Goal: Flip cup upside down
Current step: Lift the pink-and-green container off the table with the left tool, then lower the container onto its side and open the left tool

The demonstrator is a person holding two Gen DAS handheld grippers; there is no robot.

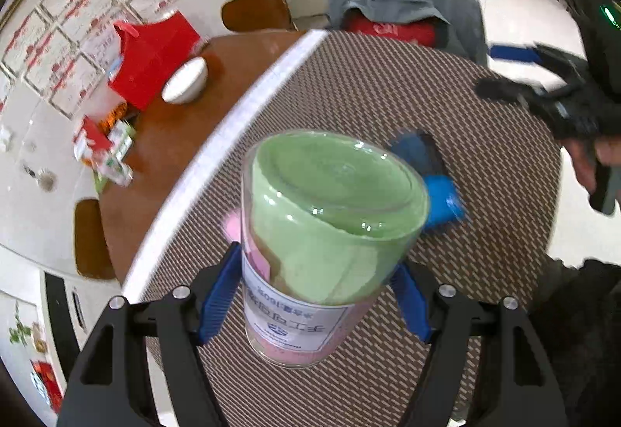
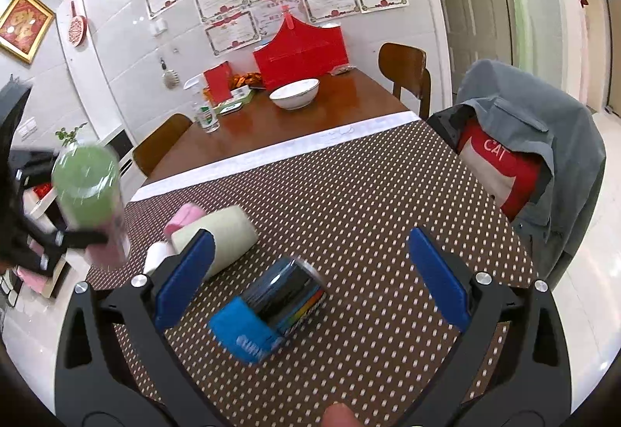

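Left wrist view: the left tongs (image 1: 316, 295) clamp the clear cup (image 1: 324, 236) mid-air above the table (image 1: 485, 163), long axis pointing away, label upside down, while the right tongs (image 2: 310, 271) hang open, empty.

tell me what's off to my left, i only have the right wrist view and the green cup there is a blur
Observer: The left tool is shut on the cup, held off the mat.
Operator: anything inside it
Observer: A green cloth fills the top, pink below, with a white label on the wall.
Operator: which way up
Observer: The label print reads upside down in the left view.
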